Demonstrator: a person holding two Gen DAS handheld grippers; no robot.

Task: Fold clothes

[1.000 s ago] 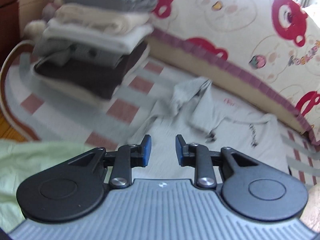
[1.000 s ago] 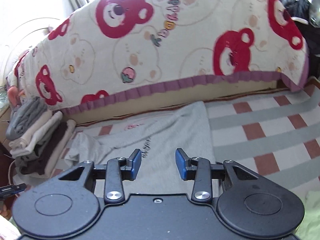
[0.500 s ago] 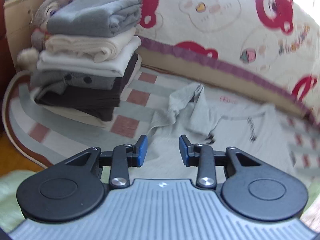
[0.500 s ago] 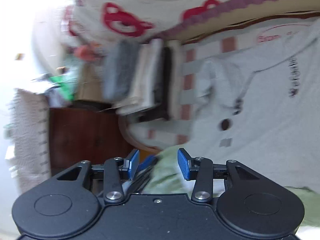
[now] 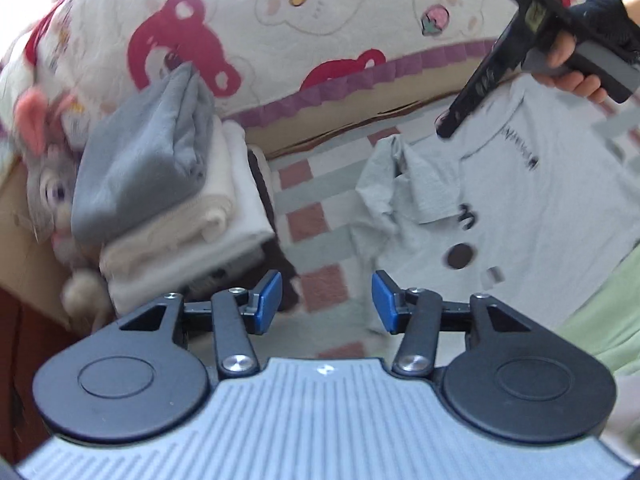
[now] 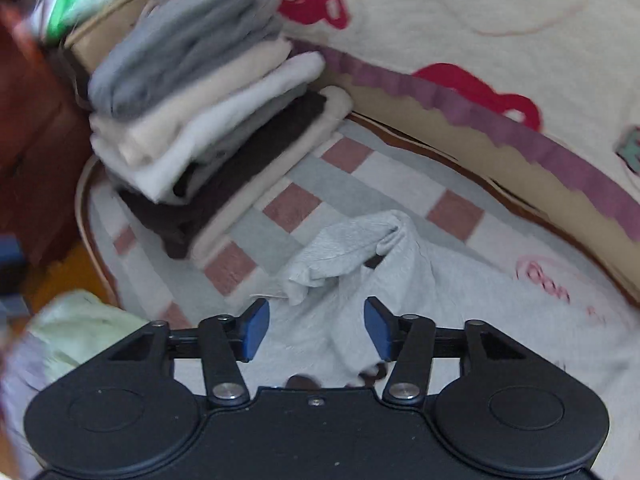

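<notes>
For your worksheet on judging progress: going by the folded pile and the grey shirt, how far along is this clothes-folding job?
Done: a stack of folded clothes sits at the bed's corner. In hand: nothing; the left claw and right claw are both opening and empty. Left: the grey shirt lies unfolded on the checked sheet, its sleeve crumpled.

Your left gripper [image 5: 326, 300] had a ribbed grey body, black round-ended arms, silver screws and blue-padded fingers [image 5: 269, 295]. Your right gripper [image 6: 316, 328] matched it, with a black body. Your right hand [image 5: 588, 36] wore a black fingerless glove.
</notes>
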